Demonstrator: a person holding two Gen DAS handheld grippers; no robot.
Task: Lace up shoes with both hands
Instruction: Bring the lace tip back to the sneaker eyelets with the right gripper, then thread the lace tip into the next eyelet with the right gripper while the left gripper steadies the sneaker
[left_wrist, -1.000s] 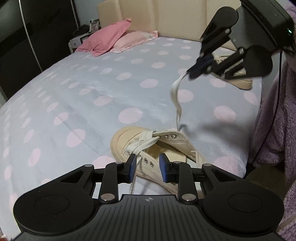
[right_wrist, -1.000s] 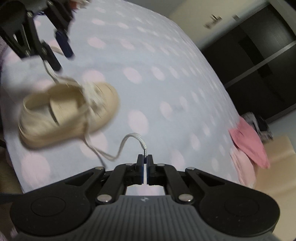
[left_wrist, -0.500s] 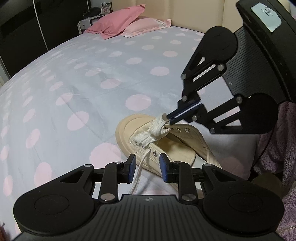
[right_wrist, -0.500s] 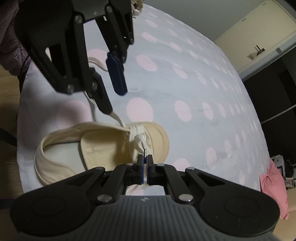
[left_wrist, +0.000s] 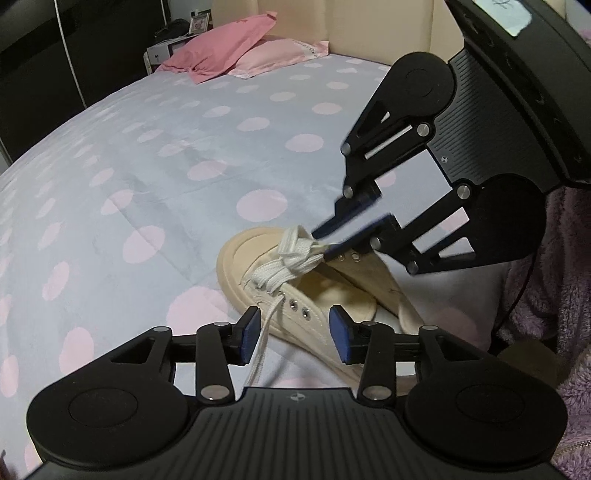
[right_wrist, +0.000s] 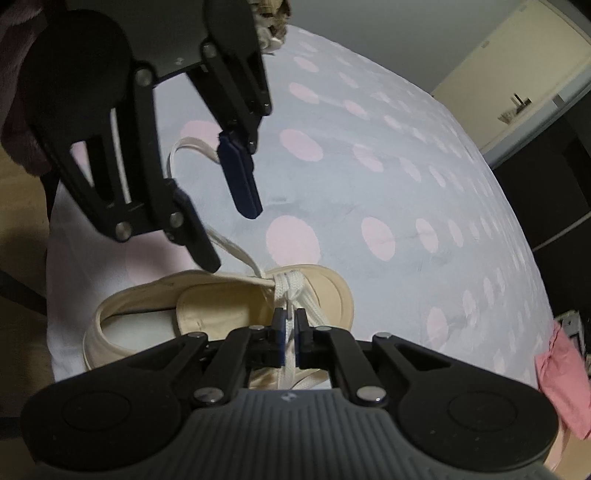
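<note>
A cream canvas shoe (left_wrist: 295, 288) lies on the spotted bedsheet, toe pointing away; it also shows in the right wrist view (right_wrist: 207, 306). Its white lace (left_wrist: 284, 266) is bunched over the front eyelets, and one loose end (left_wrist: 260, 350) runs down between my left fingers. My left gripper (left_wrist: 293, 334) is open just in front of the shoe's near side. My right gripper (right_wrist: 290, 332) hovers over the laced front with its pads slightly parted, the lace end (right_wrist: 290, 354) hanging loose between them; it also shows in the left wrist view (left_wrist: 327, 242).
The bed is covered by a grey sheet with pink dots (left_wrist: 184, 166). Pink pillows (left_wrist: 236, 48) lie by the headboard. A purple fleece (left_wrist: 561, 277) hangs at the bed's right edge. A dark wardrobe (right_wrist: 546, 184) stands beyond the bed.
My right gripper came down to the shoe's laced front and its pads have parted, loosening their grip on the lace end. My left gripper stayed open by the shoe.
</note>
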